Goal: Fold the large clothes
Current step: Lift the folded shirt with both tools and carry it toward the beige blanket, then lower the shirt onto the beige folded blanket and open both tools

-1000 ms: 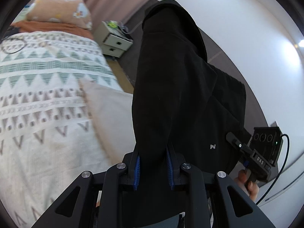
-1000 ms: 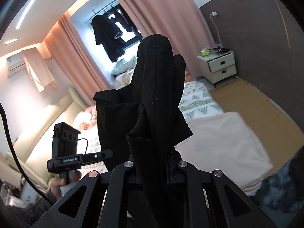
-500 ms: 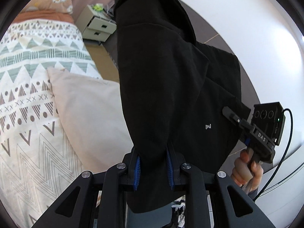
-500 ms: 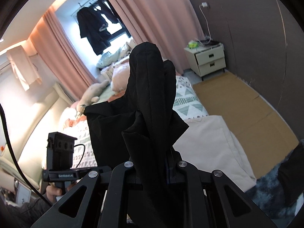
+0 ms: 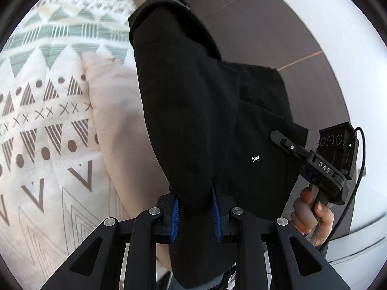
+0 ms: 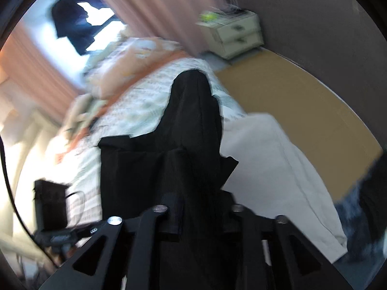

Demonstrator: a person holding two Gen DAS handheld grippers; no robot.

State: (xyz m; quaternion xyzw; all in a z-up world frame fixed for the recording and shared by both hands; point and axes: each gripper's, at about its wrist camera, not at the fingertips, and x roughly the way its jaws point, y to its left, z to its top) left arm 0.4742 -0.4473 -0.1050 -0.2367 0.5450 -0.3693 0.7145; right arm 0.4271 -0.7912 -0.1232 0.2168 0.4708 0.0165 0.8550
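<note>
Both hands are bringing the black garment (image 5: 205, 111) down toward the bed (image 5: 48, 125), and it hangs in the air between them, not yet laid flat. Left tongs (image 5: 195, 213) are clenched on the cloth, blue pads pressing a gathered edge from both sides. Right tongs (image 6: 197, 213) have just been opening, with the fabric draped thick between the jaws; that view is smeared with motion and the cloth hides the pads, so I cannot tell whether they grip or have let go. In the left view the right hand (image 5: 312, 212) shows on its handle just past the garment's far edge, near the small white logo (image 5: 255, 158).

My read: this is the lay-down step ahead of the first fold. A plain beige sheet (image 6: 273, 164) lies over the patterned blanket (image 5: 36, 96), beneath the hanging cloth, and looks the likely landing spot. The next move calls for spreading the hands apart so the cloth lands smooth, not bunched, and keeping the hem from dragging off the bed's edge toward the floor (image 6: 297, 94)
</note>
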